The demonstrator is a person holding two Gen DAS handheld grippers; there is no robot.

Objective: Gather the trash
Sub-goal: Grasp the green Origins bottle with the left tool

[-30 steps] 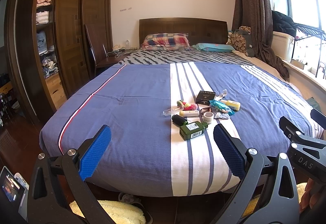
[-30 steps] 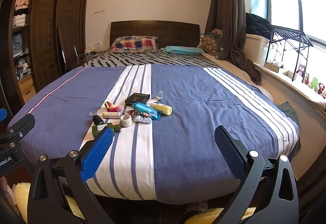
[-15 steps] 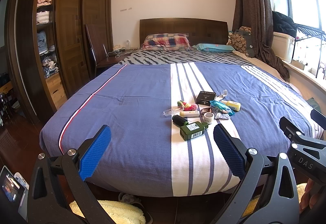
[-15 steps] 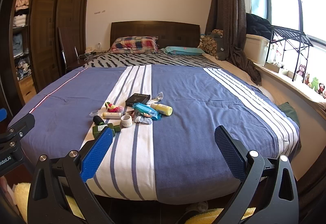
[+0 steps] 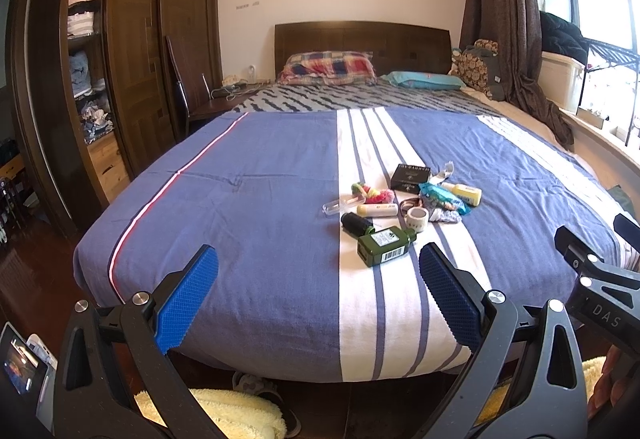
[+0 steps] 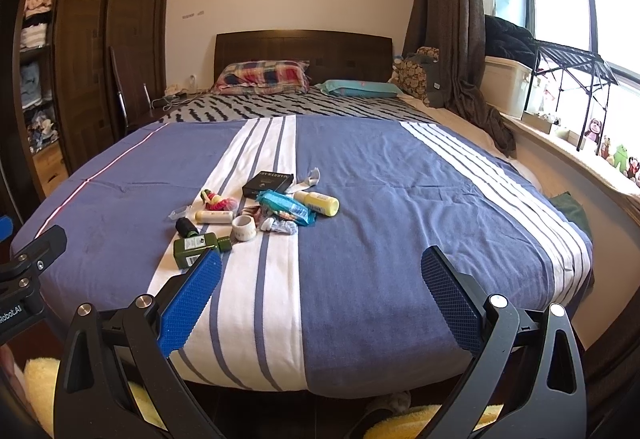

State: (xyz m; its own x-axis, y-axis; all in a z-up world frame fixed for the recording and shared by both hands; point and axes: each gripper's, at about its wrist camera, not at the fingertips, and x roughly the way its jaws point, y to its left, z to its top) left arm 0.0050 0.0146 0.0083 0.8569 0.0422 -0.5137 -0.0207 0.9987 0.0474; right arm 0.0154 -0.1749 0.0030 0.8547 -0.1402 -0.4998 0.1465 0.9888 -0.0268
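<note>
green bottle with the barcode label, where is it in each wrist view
Left wrist: green bottle lies right of centre, the pile's nearest item, on the white stripe.
Right wrist: green bottle lies left of centre, just above the left finger's blue pad.
Shared landmark: tape roll beside its cap.

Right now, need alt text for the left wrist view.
Open left gripper, empty, held short of a blue-and-white striped bed. A small pile of items lies ahead on the cover, a green bottle nearest. The right gripper's edge shows at right.

A wide bed under a blue-and-white striped cotton cover carries a litter cluster. A dark green rectangular bottle lies nearest its foot. Behind sit a flat black box and what seems a white tape roll.
</note>
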